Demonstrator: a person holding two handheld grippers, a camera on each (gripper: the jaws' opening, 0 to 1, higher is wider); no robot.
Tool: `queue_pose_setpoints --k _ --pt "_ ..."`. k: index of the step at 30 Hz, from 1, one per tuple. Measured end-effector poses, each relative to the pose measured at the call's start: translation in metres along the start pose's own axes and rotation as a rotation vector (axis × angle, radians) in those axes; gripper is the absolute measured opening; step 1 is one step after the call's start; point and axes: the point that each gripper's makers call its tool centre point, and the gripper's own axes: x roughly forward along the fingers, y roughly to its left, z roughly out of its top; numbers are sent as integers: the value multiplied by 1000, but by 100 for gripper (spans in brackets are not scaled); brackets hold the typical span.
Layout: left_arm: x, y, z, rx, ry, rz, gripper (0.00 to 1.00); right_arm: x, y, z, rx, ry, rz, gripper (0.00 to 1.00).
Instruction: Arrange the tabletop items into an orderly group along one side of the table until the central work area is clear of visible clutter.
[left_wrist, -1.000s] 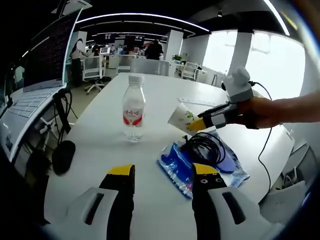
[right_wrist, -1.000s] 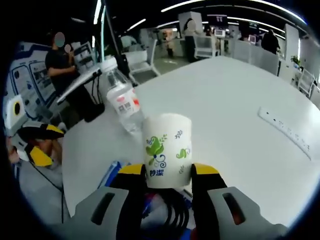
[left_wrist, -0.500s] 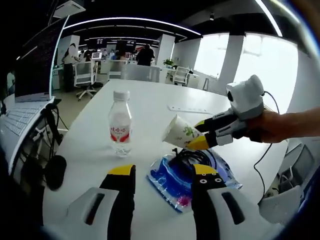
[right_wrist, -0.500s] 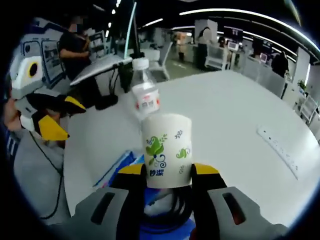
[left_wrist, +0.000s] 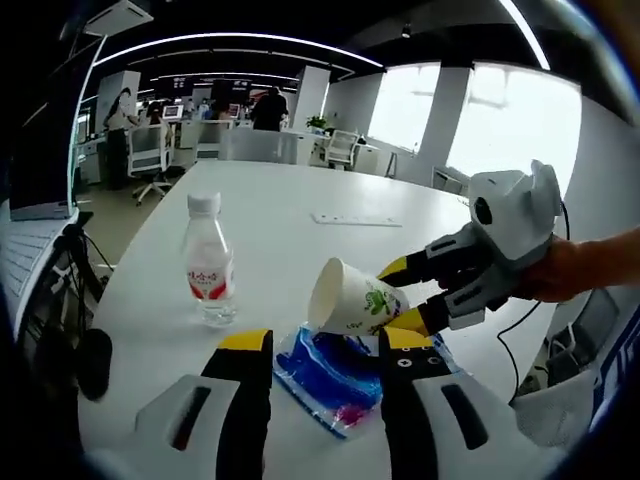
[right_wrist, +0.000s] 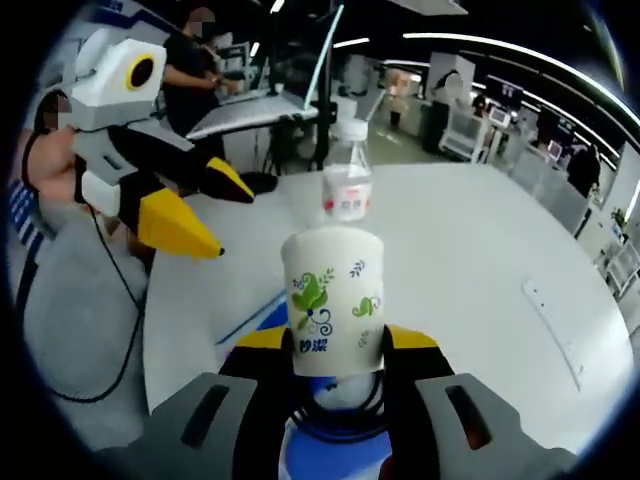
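Paper cup (right_wrist: 333, 300) sits clamped at its base between the right gripper (right_wrist: 325, 350) jaws, held above the blue packet (left_wrist: 325, 370) on the white table (left_wrist: 290, 230). The left gripper (left_wrist: 315, 355) is spread wide, holding nothing — the water bottle (left_wrist: 207, 260) stands upright nearby, apparently clear of both.

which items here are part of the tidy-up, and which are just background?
Job items:
- paper cup, clamped in right gripper
- water bottle, upright on table
- blue packet with black cable on it
- left gripper, open, holding nothing

Background:
- power strip at the far side
- laptop
- office chairs
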Motion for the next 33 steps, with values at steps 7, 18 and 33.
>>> queue_pose_setpoints --k 7,18,33 --pt "5 -14 0 3 7 -59 41 -11 17 3 -55 -13 25 35" --pt "5 -40 -10 -67 39 -225 32 -20 43 2 -96 -50 86 35" --pt "-2 -56 -17 -169 38 -306 0 -24 63 -4 -102 -61 111 33"
